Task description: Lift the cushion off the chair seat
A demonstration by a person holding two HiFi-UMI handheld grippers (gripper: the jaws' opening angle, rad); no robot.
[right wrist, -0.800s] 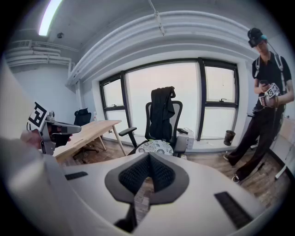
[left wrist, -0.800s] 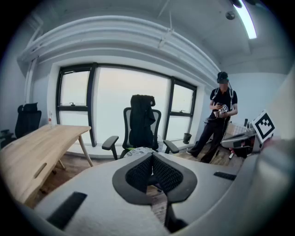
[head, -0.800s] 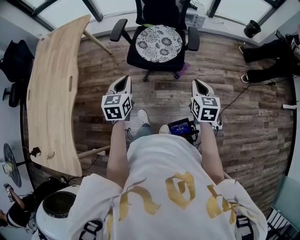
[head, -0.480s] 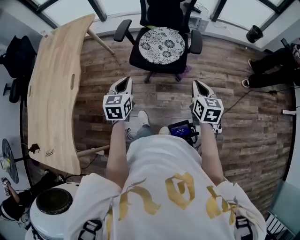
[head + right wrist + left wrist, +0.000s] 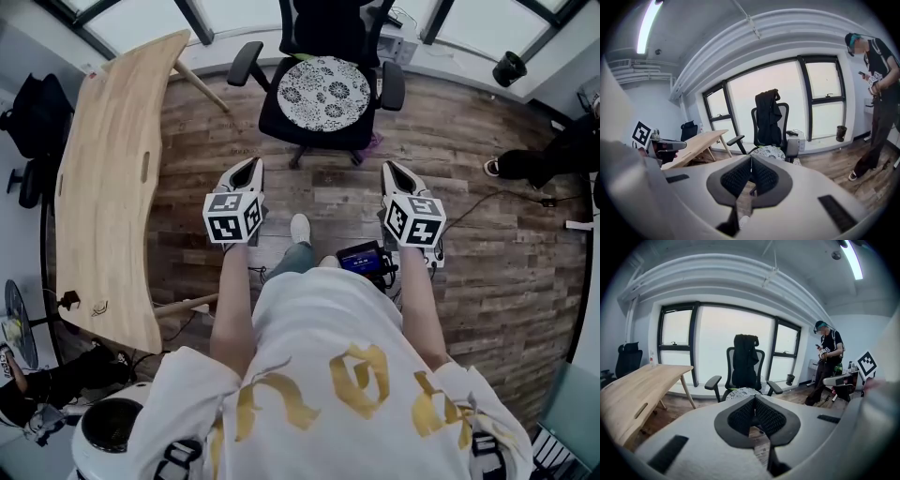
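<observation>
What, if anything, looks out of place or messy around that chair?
Nothing looks spilled or broken. The patterned cushion lies flat and roughly centred on the chair seat. The only untidy touches are a dark jacket draped over the backrest and a small purple thing on the floor by the chair's base.

The person's shoe (image 5: 300, 228) has stepped toward the chair (image 5: 309, 134).

Round white cushion (image 5: 325, 88) with black floral print lies flat on black office chair (image 5: 319, 120) seat.
</observation>
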